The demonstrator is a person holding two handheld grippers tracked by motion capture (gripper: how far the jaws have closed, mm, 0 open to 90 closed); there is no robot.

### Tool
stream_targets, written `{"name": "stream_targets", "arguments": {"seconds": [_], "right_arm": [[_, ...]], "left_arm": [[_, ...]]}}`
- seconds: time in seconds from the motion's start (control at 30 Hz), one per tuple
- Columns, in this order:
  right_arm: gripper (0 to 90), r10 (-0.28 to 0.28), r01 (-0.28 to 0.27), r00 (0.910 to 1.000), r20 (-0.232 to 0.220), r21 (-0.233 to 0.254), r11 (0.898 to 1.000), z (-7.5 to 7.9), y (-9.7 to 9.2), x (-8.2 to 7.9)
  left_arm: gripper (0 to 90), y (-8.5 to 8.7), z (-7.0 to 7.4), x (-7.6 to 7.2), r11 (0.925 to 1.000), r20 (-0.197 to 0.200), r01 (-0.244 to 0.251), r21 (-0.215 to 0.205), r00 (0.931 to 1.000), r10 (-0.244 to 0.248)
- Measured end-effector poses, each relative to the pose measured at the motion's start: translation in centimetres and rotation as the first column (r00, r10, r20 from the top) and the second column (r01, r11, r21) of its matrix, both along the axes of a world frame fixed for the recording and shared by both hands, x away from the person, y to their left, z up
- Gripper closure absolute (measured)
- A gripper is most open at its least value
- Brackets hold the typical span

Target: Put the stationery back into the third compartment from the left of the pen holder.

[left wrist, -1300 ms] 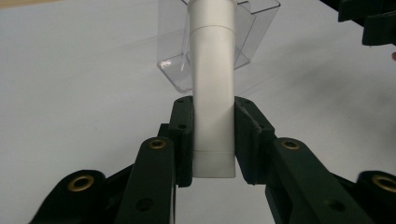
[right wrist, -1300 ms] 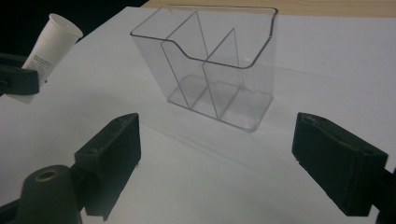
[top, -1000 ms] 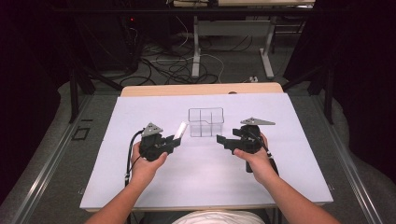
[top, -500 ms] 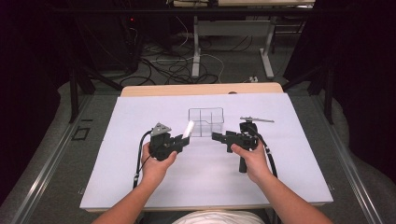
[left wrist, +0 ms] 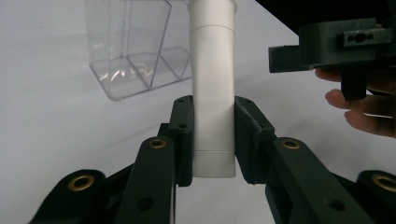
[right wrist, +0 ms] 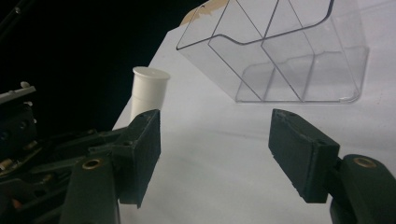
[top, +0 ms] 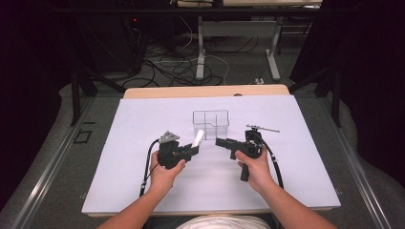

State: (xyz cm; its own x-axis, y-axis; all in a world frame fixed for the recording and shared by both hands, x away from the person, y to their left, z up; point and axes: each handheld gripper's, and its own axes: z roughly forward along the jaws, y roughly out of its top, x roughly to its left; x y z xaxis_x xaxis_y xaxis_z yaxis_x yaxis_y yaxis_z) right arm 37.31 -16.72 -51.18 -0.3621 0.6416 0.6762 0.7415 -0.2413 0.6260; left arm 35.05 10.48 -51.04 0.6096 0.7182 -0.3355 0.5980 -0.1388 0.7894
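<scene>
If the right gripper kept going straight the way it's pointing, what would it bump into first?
Probably the white tube held by the left gripper. The right gripper points across at it with open jaws that have just been closing, nothing between them. The clear plastic organizer sits just beyond; depth is hard to judge.

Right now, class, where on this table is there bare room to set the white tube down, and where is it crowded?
Bare: the white table cover left of the clear plastic divided box, and its near strip. Crowded: between the left gripper with the white plastic tube, the right gripper and the box.
</scene>
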Motion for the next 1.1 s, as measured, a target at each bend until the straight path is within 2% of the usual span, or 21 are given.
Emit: {"name": "stream_targets", "arguments": {"seconds": [0.03,0.07,0.2,0.33,0.53,0.83,0.9,1.0,1.1], "right_arm": [[35.6,0.017,-0.017,0.9999,-0.003,-0.007,1.0,-0.1,-0.1,0.0],[35.8,0.013,-0.013,0.9998,-0.013,0.007,1.0,-0.1,0.0,-0.1],[39.3,0.021,-0.021,0.9998,-0.006,0.015,1.0,-0.3,0.3,-0.3],[41.9,0.043,-0.043,0.999,-0.006,0.044,0.998,-0.4,0.8,-0.5],[42.0,0.058,-0.054,0.9978,-0.033,0.09,0.994,-0.6,1.4,-0.7],[45.6,0.075,-0.067,0.9955,-0.058,0.131,0.989,-0.9,1.4,-0.6],[46.8,0.065,-0.056,0.9961,-0.06,0.145,0.988,-1.0,1.5,-0.6],[48.0,0.079,-0.065,0.9935,-0.082,0.167,0.984,-0.9,1.5,-0.6],[49.5,0.082,-0.066,0.9931,-0.083,0.178,0.982,-1.1,1.5,-0.6]], "left_arm": [[70.9,-0.2,-0.1,0.0,1.0,0.0,0.005,0.0,1.0,-0.005],[70.9,-0.3,-0.1,-0.1,0.9999,-0.001,0.012,0.006,0.9999,-0.012],[70.8,-1.0,-0.3,-0.3,0.9996,0.006,0.027,0.01,0.9996,-0.027],[70.9,-1.6,-0.5,-0.7,0.9987,0.008,0.049,0.015,0.9988,-0.049],[70.9,-2.2,-0.6,-0.9,0.9969,0.015,0.077,0.019,0.9969,-0.077],[70.8,-3.1,-0.5,-1.5,0.9901,0.042,0.138,0.025,0.9894,-0.139],[70.8,-3.2,-0.5,-1.6,0.9892,0.043,0.144,0.028,0.9885,-0.145],[70.8,-3.5,-0.5,-1.7,0.9867,0.052,0.16,0.026,0.9855,-0.161],[70.9,-3.6,-0.5,-1.8,0.9853,0.059,0.169,0.025,0.9836,-0.17]]}}
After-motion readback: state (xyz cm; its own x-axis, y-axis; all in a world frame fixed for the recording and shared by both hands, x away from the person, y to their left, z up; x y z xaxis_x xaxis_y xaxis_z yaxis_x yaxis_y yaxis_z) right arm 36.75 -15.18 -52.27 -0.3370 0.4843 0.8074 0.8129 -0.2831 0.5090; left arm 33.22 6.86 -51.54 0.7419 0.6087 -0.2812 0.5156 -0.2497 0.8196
